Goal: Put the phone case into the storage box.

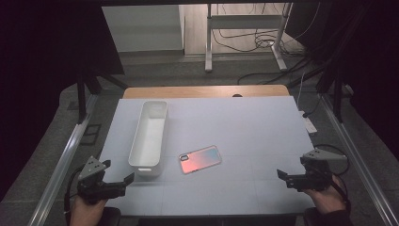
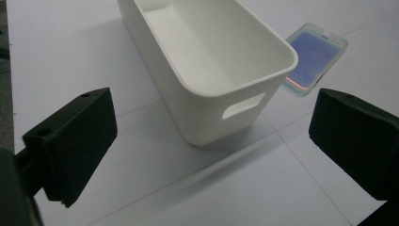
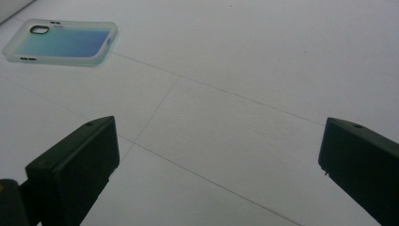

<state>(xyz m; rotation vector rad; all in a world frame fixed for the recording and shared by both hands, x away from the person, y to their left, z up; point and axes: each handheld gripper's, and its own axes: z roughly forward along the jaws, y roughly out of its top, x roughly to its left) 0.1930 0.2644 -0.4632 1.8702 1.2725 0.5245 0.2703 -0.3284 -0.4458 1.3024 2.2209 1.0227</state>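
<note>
You are holding the left gripper (image 1: 117,176) and right gripper (image 1: 282,175) spread and empty while the phone case (image 1: 200,159) is lying flat at the white bin's (image 1: 139,141) three o'clock, risking skidding beneath descending pads.

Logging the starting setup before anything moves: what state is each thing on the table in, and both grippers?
White bin: upright, empty, nothing touching it.
Phone case: lying flat on the table beside the bin, camera cutout toward the bin, apart from it.
Left gripper: open, holding nothing, near the bin's near end.
Right gripper: open, holding nothing, well clear of the phone case.
</note>
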